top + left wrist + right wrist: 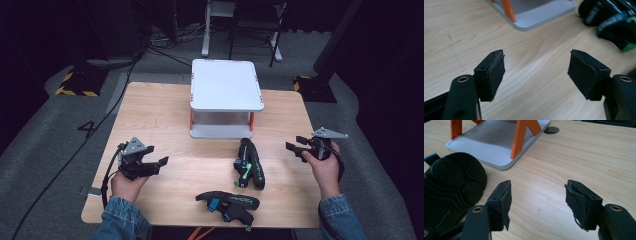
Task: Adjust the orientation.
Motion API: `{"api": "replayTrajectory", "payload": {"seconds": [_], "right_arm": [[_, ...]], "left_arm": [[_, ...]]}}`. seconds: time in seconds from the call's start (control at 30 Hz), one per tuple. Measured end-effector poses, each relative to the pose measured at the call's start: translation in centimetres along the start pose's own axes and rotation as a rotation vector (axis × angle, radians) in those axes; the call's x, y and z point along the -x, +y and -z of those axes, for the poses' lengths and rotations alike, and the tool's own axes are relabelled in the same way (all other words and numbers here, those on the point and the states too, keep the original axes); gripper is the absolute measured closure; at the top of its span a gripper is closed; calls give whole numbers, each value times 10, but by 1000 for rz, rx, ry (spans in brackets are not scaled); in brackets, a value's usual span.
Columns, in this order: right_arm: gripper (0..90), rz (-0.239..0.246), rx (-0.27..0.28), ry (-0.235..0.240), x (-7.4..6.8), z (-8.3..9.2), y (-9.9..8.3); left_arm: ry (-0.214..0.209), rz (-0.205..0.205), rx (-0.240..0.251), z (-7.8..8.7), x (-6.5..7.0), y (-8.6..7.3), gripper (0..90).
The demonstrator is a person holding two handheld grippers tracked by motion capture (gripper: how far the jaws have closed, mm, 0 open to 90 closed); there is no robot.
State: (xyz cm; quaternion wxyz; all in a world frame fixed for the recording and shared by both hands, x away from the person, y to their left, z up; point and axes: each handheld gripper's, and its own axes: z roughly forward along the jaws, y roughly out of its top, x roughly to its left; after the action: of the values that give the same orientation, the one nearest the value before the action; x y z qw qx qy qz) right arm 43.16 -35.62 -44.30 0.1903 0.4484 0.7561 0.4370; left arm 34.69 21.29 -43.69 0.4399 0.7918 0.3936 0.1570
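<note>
Stage: start | left gripper [161, 162] and right gripper [292, 148]: jaws spread, empty | both sandals [248, 163] [229, 204] lie on the table [160, 120] near its front edge, untouched | white rack [226, 85]: bare

A light wooden table [160, 115] carries a white two-tier stand with orange legs [226, 85] at its far middle and two black sandals [249, 164] [229, 204] nearer the person.
</note>
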Motion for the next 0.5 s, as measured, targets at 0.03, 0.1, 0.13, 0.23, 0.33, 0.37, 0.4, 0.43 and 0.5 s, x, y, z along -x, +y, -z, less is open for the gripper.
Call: {"api": "replayTrajectory", "payload": {"seconds": [0.03,0.1,0.13,0.23,0.33,0.37,0.4,0.43,0.5], "right_arm": [[381,3,4,1,0,0,0],[382,5,1,3,0,-1,0],[382,4,1,8,-1,-1,-1],[382,-3,-3,10,-1,-2,0],[382,4,0,13,-3,-2,1],[381,8,-2,12,-5,-3,1],[381,10,-4,12,-5,-4,2],[381,15,-4,15,-6,-5,2],[381,16,-9,18,-8,-6,2]], "left_arm": [[-13,-13,-3,1,6,-1,297],[-22,-34,-4,3,9,-1,294],[-70,-48,3,5,20,-4,293],[-91,-67,4,6,27,-5,290],[-151,-125,-9,4,34,-3,290],[-210,-146,-29,0,37,-4,288],[-229,-152,-34,-1,39,-4,285],[-229,-152,-34,-1,39,-4,281],[-309,-188,-64,-7,45,-5,275]]}}
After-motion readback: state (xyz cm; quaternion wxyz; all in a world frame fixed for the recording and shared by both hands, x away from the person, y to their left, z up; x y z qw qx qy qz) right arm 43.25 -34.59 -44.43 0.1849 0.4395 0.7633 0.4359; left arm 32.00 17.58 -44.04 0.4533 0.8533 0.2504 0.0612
